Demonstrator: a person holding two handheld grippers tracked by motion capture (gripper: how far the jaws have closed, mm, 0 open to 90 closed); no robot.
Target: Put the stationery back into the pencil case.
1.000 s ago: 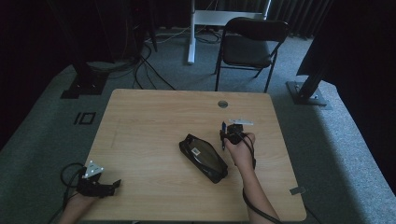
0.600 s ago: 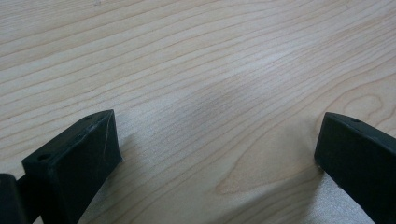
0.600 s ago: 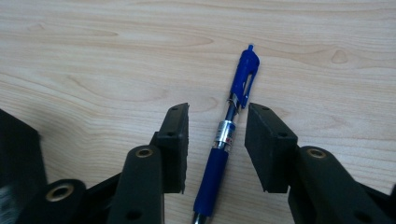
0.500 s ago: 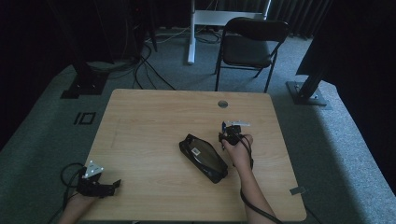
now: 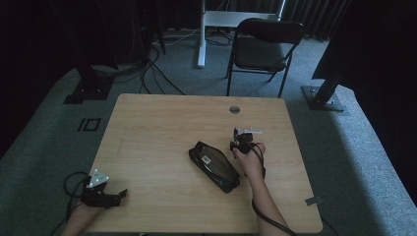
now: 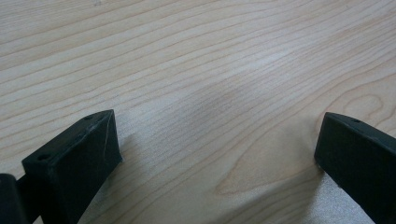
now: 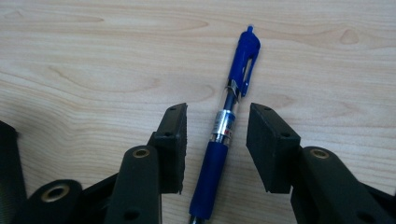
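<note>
A blue click pen (image 7: 236, 84) lies flat on the wooden table (image 5: 162, 123), pointing away from me. My right gripper (image 7: 216, 116) straddles it. The pads (image 7: 180, 140) stand clear on both sides and the jaws have just been opening, so the pen is not gripped. In the high view this right gripper (image 5: 242, 142) is at the table's right middle, just right of a black zipped pouch (image 5: 215, 165). My left gripper (image 5: 120, 195) rests at the front left corner. Its jaws (image 6: 219, 126) are wide open over bare wood.
The pouch's edge (image 7: 7, 163) shows at the left of the right gripper view. A round cable hole (image 5: 234, 109) sits near the table's far edge. Behind the table stand a black chair (image 5: 263, 46), stand legs and floor cables (image 5: 157, 69).
The right gripper has sunk a little toward the table beside the pouch. The left hand and the pouch have not moved.
</note>
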